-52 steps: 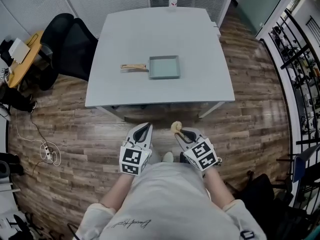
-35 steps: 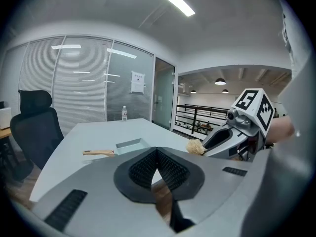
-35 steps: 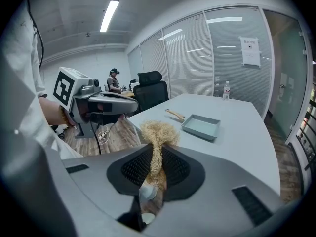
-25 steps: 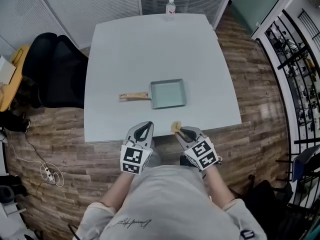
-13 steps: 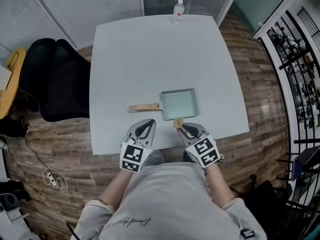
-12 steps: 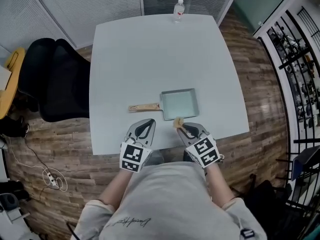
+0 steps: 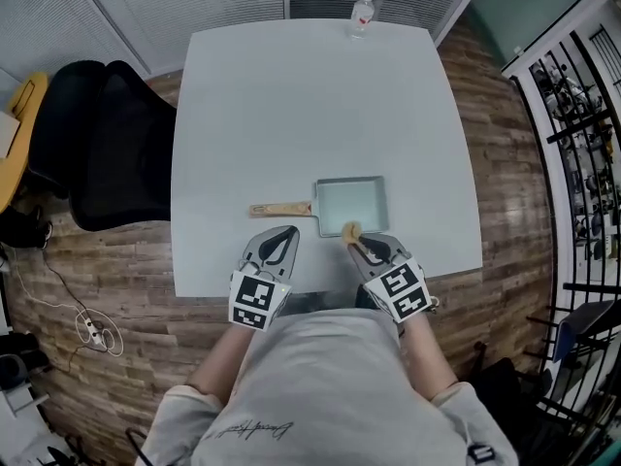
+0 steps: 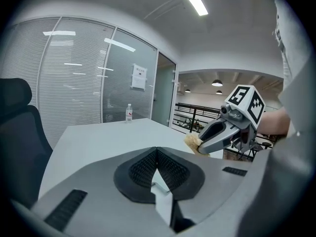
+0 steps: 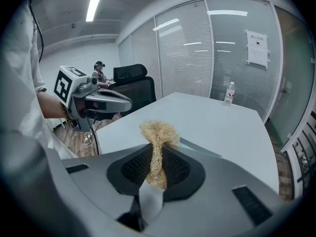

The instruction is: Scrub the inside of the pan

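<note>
The white table (image 7: 243, 115) carries a square pan (image 7: 351, 205) and a far-edge bottle (image 7: 362, 13).

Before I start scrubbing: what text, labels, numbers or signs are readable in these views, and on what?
No text reads clearly.
Posted notice sheet: print too small to read.
Bottle label: a red mark, too small to read.
Shirt: script print, too blurred to read.
Marker cubes: square patterns only, no letters.
</note>
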`<state>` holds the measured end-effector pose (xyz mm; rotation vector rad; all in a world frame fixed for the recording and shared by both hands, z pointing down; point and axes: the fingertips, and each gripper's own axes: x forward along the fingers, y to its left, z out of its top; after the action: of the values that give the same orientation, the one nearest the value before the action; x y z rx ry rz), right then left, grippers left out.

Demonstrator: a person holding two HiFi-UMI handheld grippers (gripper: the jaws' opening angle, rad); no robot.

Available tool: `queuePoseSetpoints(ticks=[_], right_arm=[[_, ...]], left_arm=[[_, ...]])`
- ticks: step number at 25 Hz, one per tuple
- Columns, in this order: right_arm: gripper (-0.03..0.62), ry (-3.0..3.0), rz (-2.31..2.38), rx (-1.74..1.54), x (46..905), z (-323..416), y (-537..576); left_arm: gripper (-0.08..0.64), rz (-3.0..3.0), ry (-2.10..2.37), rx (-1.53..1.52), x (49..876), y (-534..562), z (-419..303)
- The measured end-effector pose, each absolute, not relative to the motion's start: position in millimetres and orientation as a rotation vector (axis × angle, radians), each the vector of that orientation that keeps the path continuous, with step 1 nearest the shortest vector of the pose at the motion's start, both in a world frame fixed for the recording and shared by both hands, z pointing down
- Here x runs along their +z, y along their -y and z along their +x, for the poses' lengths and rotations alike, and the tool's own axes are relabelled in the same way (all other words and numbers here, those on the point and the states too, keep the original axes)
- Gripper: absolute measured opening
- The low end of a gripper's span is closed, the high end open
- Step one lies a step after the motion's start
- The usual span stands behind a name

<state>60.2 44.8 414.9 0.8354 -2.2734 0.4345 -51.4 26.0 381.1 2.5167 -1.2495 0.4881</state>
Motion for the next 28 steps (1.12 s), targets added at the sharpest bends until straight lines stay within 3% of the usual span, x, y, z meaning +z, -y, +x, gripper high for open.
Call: queuePoseSetpoints(ticks=[8,28], right_arm=[[0.071,2.274,0.786,0.422,416.5,68.1,-23.2],[0.071,2.225,0.690,0.443,451.6,77.2,10.6]], left_arm=[[0.012,2.511,1.166,0.543,391.5,-10.9,-46.4],[0.014,2.565,0.909,1.008,446.3,8.4,-61.0]])
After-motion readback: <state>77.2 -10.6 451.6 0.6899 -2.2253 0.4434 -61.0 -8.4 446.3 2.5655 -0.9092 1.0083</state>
